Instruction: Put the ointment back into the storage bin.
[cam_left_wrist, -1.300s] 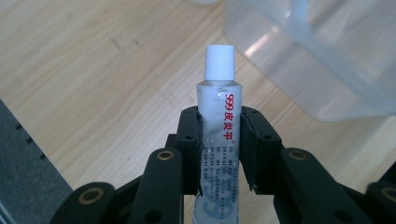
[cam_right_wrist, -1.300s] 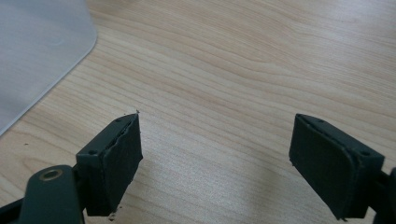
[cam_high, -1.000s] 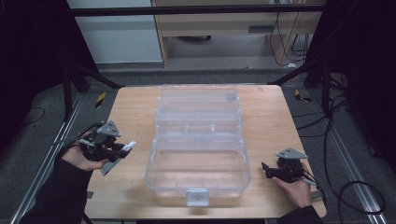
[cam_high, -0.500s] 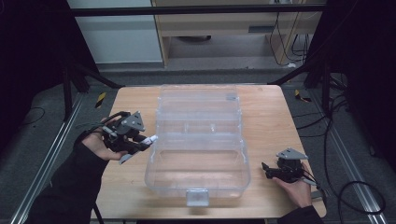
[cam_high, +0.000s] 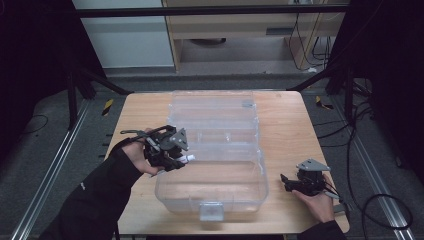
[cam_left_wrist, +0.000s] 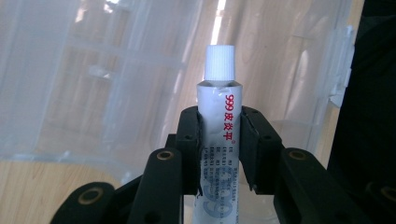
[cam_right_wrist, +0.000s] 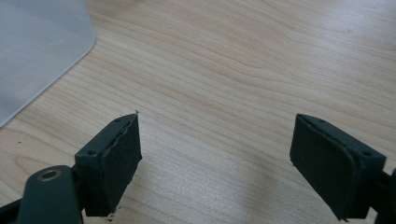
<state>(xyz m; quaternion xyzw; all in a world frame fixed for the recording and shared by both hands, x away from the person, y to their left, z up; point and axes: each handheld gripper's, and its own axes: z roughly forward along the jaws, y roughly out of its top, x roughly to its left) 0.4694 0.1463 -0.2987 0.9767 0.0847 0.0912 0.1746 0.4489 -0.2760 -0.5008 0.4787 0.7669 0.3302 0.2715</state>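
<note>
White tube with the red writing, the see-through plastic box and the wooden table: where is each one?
White tube with red writing (cam_left_wrist: 219, 140): left gripper view, on its printed body between the jaws.
See-through plastic box (cam_high: 212, 192): high view, on its front wall.
Wooden table (cam_high: 285, 125): high view, on bare top right of the box.

Look at the tube (cam_left_wrist: 219, 140) that your left gripper (cam_left_wrist: 219, 149) squeezes between its two black jaws. You can read "999" in red on its silver side, and three red Chinese signs after it, 皮炎平. The words run along the tube toward its white cap (cam_left_wrist: 219, 62). Under the red words there are lines of tiny dark print, too small for you to read. Near the bottom you see part of a big pale "9".
</note>
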